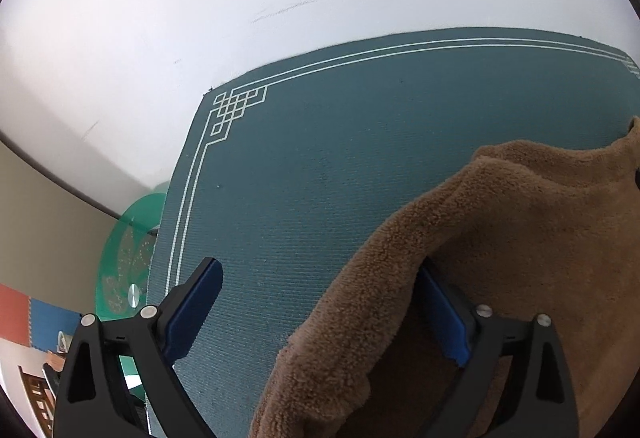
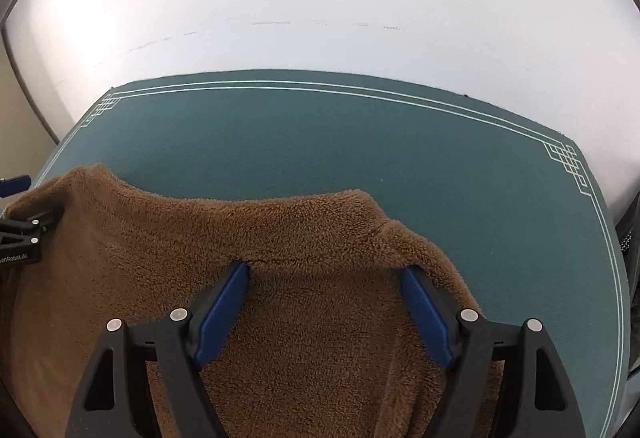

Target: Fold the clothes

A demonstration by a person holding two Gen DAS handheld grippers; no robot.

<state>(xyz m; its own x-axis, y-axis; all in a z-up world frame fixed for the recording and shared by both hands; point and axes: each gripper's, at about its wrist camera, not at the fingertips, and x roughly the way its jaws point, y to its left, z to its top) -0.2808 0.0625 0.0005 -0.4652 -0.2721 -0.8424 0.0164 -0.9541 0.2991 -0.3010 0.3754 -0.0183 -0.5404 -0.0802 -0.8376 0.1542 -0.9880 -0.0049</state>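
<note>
A brown fleece garment [image 2: 312, 238] lies spread on a teal mat [image 2: 320, 133] with a white line border. In the right wrist view my right gripper [image 2: 324, 270] stands open low over the fleece, its blue fingers [image 2: 224, 310] wide apart and their tips at a raised fold. In the left wrist view my left gripper [image 1: 318, 266] is open too. The garment's [image 1: 500, 238] left edge drapes over its right finger [image 1: 444, 322], while its left finger [image 1: 196, 306] is over bare mat [image 1: 320, 157]. The right wrist view shows that gripper's blue finger [image 2: 16, 183] at the garment's left edge.
The mat lies on a white tabletop [image 1: 200, 17]. Past the table's left edge are a round green glass piece [image 1: 128, 258] and red and blue floor tiles [image 1: 40, 318]. A dark object [image 2: 630, 230] stands at the mat's right edge.
</note>
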